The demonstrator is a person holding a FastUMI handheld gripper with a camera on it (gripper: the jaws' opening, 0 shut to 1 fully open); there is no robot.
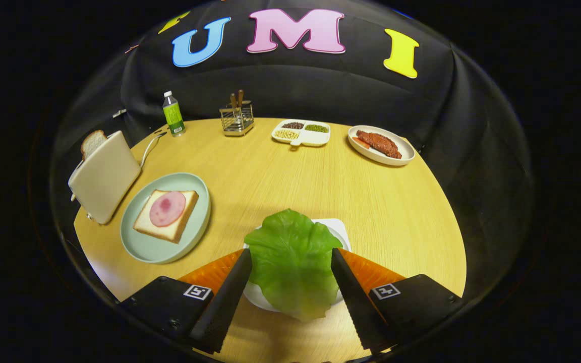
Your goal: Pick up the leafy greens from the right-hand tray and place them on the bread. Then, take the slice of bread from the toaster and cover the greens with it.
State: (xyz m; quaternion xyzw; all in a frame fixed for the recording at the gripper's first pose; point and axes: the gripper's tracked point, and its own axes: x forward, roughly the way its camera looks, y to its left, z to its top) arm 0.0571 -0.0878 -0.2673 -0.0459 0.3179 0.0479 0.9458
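A round wooden surface (280,176) fills the middle of the frame. At the bottom centre, the gripper (290,254) points forward with its jaws spread apart, one on each side of a leafy green (293,262) that lies on a small white tray (340,229). The fingertips sit right at the leaf's left and right edges, but whether they press on it or only flank it cannot be told from here. The stance suits the first step of the task: lined up to close on the leaf and lift it.

At middle left, a pale green plate (144,242) carries a bread slice (167,217) topped with a round of pink ham (167,208); it lies flat and open-faced, likely ready to receive the greens. Further left stands a cream toaster (105,176) with a second slice (92,141) poking up from its slot, probably waiting to become the lid.

Along the upper edge of the surface are a green bottle (173,114), a wire holder (236,120) with wooden-handled utensils, a divided dish (301,133) of beans, and a plate of meat (381,144).

The leaf hides most of the tray, and the lens bends everything near the frame's edges.
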